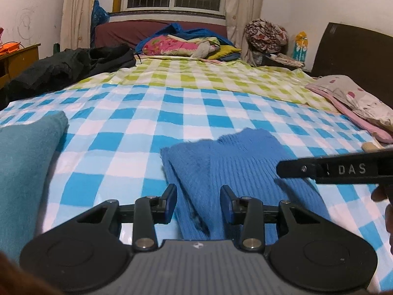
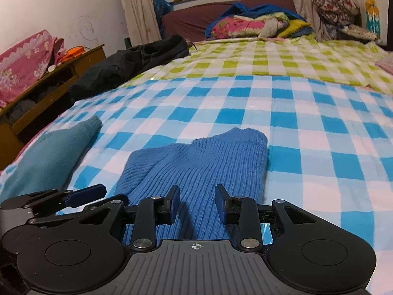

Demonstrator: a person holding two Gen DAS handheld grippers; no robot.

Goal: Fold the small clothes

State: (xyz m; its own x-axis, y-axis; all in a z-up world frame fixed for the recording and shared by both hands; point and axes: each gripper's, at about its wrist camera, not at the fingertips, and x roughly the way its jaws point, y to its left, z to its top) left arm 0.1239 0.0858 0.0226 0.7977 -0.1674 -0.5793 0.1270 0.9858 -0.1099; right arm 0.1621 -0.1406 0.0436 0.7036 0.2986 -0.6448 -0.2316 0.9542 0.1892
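Left tool [image 1: 198, 202] & right tool [image 2: 197, 202], both w/ jaws apart and empty, poised over near end of blue ribbed sweater [image 2: 196, 162] on checked bed [image 2: 307, 132]. Knit looks soft, light, floppy; pinch near-edge corners. Teal garment [image 2: 49, 157] lies left of sweater.

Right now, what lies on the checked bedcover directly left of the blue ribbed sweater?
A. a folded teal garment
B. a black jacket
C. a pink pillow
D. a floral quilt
A: the folded teal garment lies just left of the blue ribbed sweater on the checked bedcover, apart from it; both tongs hang open above the sweater.
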